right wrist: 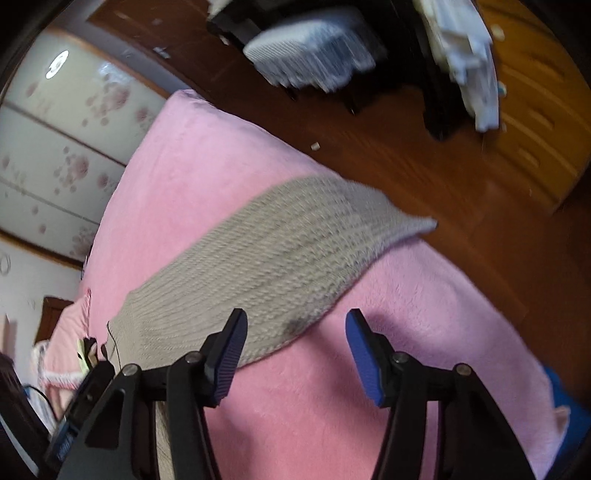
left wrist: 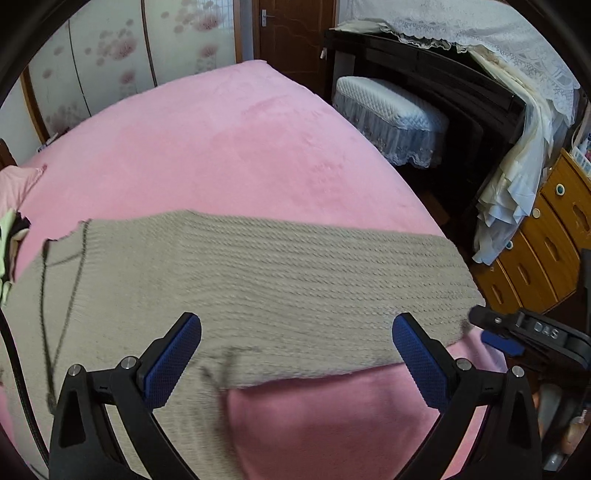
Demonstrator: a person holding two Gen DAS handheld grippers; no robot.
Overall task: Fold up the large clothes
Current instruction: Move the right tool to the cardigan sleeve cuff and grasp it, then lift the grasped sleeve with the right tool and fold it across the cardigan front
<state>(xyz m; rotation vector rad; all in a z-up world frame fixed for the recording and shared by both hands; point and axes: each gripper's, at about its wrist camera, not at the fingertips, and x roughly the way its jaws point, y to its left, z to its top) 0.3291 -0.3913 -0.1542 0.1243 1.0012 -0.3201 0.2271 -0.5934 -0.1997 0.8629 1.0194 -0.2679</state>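
A large beige knitted garment [left wrist: 258, 288] lies spread flat across the pink bed [left wrist: 229, 140], its far end reaching the bed's right edge. A thin dark cord [left wrist: 70, 291] runs along its left part. My left gripper [left wrist: 297, 332] is open and empty, hovering over the garment's near edge. My right gripper shows at the right of the left wrist view [left wrist: 517, 328], close to the garment's corner. In the right wrist view the garment [right wrist: 266, 266] stretches diagonally across the bed [right wrist: 207, 162]. My right gripper [right wrist: 295, 328] is open and empty just above its near edge.
A quilted white stool [left wrist: 391, 114] and a dark cabinet under a lace cloth [left wrist: 480, 29] stand beyond the bed. Wooden drawers [left wrist: 546, 240] with draped pale cloths are at the right. Other clothes [left wrist: 11, 236] lie at the bed's left. Wooden floor [right wrist: 424, 155] lies beside the bed.
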